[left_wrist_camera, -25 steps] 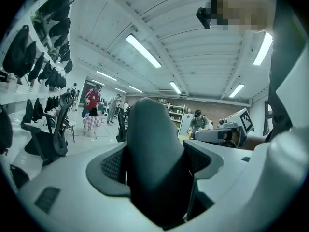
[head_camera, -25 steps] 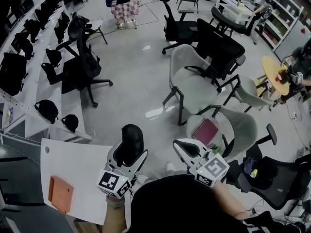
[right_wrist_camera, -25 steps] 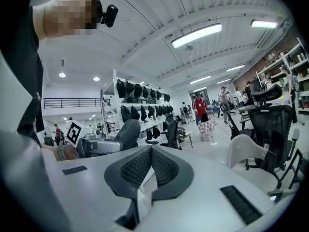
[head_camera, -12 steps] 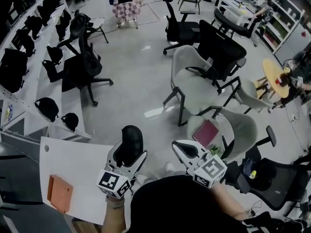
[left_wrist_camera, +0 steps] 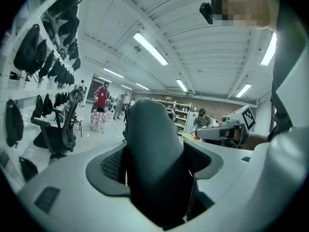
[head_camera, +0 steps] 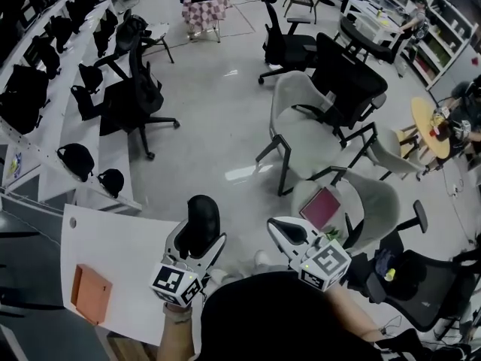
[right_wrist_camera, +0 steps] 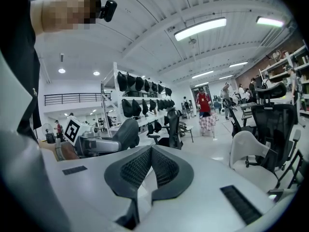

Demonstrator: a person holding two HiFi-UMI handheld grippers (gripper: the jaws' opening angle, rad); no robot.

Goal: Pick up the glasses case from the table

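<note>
A hall [head_camera: 218, 126] of office chairs [head_camera: 139, 89] is spreading below me, a white counter [head_camera: 113, 239] lying lower left. My left gripper [head_camera: 197, 247] is clamping the one glasses case [head_camera: 203, 216], black, smooth and rounded, raised near the counter's right edge. My right gripper [head_camera: 289, 230] is pressing its mesh-textured jaws together on nothing. One flat orange square [head_camera: 92, 294] is lying near the counter's front-left corner.

From the head: looks steeply down and forward, over the white table [head_camera: 113, 247] and a wide floor with chairs [head_camera: 304, 130]. From the left gripper [head_camera: 200, 235]: looks level along its jaws, very near the black case [left_wrist_camera: 154, 168] held between them. From the right gripper [head_camera: 285, 230]: looks level along its closed jaws. Share, all three, the rows of black bags [right_wrist_camera: 137, 83] and the checked cloth [head_camera: 201, 10]. Show also, from each gripper, the other gripper at the side.
</note>
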